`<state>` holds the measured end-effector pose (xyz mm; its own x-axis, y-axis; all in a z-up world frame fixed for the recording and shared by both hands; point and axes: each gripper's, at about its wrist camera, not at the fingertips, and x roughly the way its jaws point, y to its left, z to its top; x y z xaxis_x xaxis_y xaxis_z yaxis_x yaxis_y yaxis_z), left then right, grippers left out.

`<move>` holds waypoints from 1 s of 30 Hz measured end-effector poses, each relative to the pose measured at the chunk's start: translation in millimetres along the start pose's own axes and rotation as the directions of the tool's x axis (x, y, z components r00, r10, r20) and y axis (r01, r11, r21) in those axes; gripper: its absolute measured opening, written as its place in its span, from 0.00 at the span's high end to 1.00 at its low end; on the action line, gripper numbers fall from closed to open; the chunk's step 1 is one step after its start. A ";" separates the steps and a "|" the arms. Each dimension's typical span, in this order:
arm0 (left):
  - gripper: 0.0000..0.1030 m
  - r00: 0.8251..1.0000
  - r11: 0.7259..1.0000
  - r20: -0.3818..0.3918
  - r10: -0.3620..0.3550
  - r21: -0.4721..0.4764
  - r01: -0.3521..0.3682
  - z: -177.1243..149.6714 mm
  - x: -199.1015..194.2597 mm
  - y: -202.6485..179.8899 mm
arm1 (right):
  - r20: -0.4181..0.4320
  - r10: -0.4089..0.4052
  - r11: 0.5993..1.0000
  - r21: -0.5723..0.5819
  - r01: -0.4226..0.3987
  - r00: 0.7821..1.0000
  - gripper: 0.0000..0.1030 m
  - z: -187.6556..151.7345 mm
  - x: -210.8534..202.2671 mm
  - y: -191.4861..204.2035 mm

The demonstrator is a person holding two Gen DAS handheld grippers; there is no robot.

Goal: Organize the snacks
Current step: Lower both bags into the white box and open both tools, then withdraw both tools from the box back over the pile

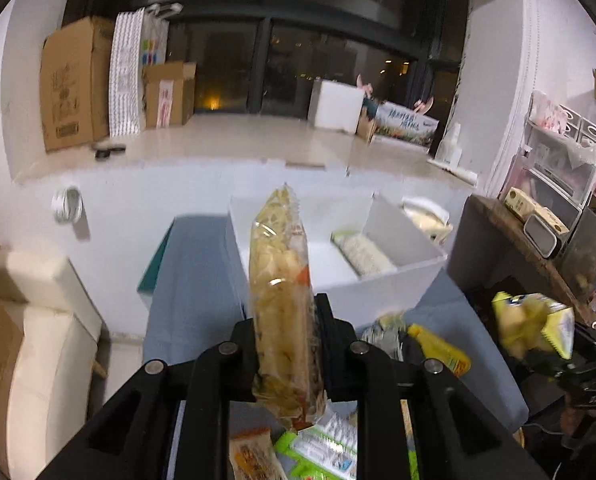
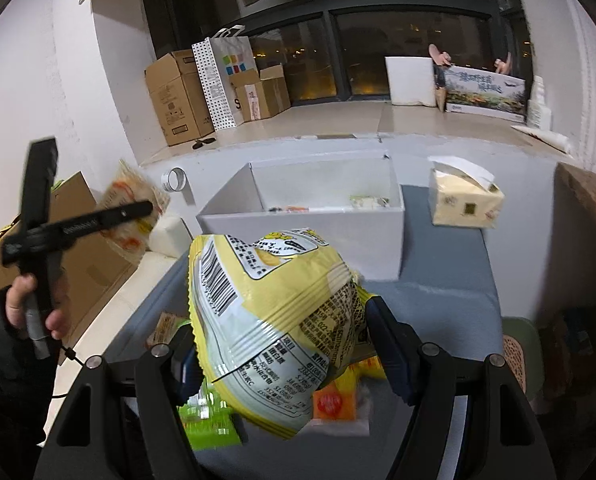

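- Clear snack pack [image 1: 282,304], frame centre, clamped in left gripper [image 1: 284,344].
- Yellow bag [image 2: 274,320], lower centre, clamped in right gripper [image 2: 282,344].
- Step looks like carrying; next, release both over white box [image 2: 309,236] above.

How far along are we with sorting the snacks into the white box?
Done: one green-edged packet lies in the white box. In hand: the left hand-held gripper grips a clear snack bag; the right hand-held gripper grips a yellow bag. Left: loose packets on the blue table.
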<state>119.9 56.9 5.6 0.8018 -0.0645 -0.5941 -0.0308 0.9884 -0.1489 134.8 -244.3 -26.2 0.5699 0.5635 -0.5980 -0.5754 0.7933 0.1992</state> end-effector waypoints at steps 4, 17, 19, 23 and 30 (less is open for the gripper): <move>0.78 1.000 0.998 0.009 0.008 0.054 -0.008 34.4 14.7 -12.1 | -0.003 0.027 1.000 -0.004 -0.027 1.000 0.26 32.1 26.4 -2.8; 0.76 0.983 0.994 -0.164 0.084 0.085 -0.071 90.3 144.6 -14.4 | -0.063 -0.098 0.992 0.068 0.102 0.993 0.26 148.8 150.8 -42.2; 0.71 0.979 0.994 -0.181 0.089 0.071 -0.077 91.0 160.2 -8.8 | -0.105 -0.086 0.992 0.083 0.095 0.991 0.26 156.1 174.9 -48.5; 0.00 0.967 0.990 -0.218 0.133 0.067 -0.121 91.5 184.3 2.9 | -0.171 -0.073 0.987 0.129 0.096 0.983 0.12 154.7 205.7 -53.2; 0.00 0.969 0.989 -0.202 0.141 0.080 -0.127 80.0 173.1 10.7 | -0.131 -0.098 0.985 0.126 0.115 0.986 0.00 142.5 205.7 -52.6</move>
<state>306.2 67.3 -35.6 0.6526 0.0487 -0.7562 -0.0847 0.9964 -0.0088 365.9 -137.3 -49.1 0.5414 0.4480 -0.7115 -0.4275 0.8753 0.2259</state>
